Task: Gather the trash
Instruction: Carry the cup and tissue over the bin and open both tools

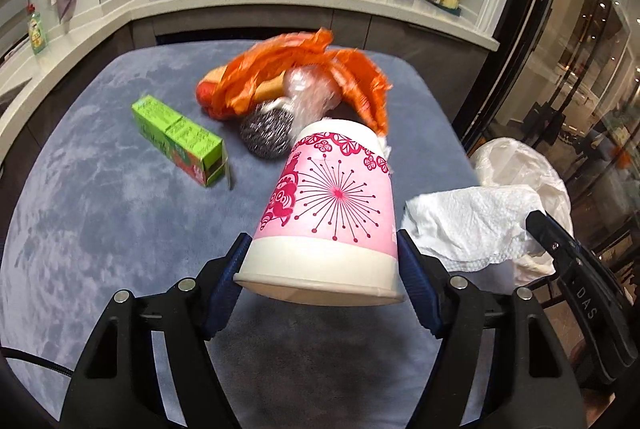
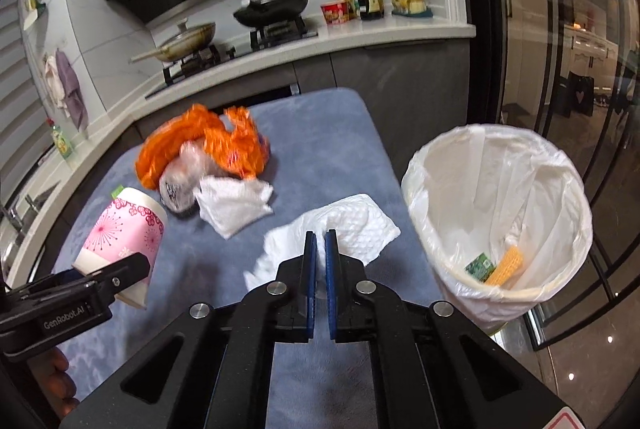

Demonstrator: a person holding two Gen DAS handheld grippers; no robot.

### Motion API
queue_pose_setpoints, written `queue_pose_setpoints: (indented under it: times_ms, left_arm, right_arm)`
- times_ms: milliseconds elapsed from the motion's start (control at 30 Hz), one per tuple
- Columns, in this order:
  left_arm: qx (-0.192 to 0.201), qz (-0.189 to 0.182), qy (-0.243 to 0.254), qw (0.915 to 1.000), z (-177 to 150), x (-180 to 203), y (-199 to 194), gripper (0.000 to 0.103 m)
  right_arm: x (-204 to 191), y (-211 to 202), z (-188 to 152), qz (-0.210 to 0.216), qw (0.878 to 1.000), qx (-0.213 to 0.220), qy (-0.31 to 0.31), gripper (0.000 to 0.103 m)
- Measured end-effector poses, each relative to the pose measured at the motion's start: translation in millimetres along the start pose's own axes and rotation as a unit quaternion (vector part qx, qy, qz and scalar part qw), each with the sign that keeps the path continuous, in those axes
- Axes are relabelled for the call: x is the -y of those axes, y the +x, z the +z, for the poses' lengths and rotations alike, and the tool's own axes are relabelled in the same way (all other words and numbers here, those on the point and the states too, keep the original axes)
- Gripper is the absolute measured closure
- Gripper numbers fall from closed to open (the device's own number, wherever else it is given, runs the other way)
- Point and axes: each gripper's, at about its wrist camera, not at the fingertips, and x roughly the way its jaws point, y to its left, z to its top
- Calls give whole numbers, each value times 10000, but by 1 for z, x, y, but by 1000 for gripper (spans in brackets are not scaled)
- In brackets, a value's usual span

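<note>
Left gripper [image 1: 322, 261] clamped on pink paper cup [image 1: 332, 205], lifted off blue cloth [image 1: 100, 209]. Right gripper [image 2: 320, 241] pinched shut on white napkin [image 2: 352, 225] beside lined bin [image 2: 500, 213].

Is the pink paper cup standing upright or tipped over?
Tipped. The cup is clamped in the left tool, its open mouth tilted toward the camera and its base pointing away, clear of the table.

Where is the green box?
In the left wrist view, the green box lies on the blue table, left of the metal scrubber and the orange bag.
</note>
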Motion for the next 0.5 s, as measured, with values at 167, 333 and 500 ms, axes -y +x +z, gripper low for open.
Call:
queue_pose_setpoints:
  times_ms: [167,333,500]
  left_arm:
    - [256,-187,206,9993,13,25,-17,35]
    - [428,-351,463,9974,23,53,-25,35]
    - [579,-527,750,9941,35,87,-28,35]
  right_arm:
    - [17,-28,24,-80,9989,452,107,99]
    - [45,-53,46,-276,9955,877,216,99]
    - [75,-67,62,-524,9913,1161,339,99]
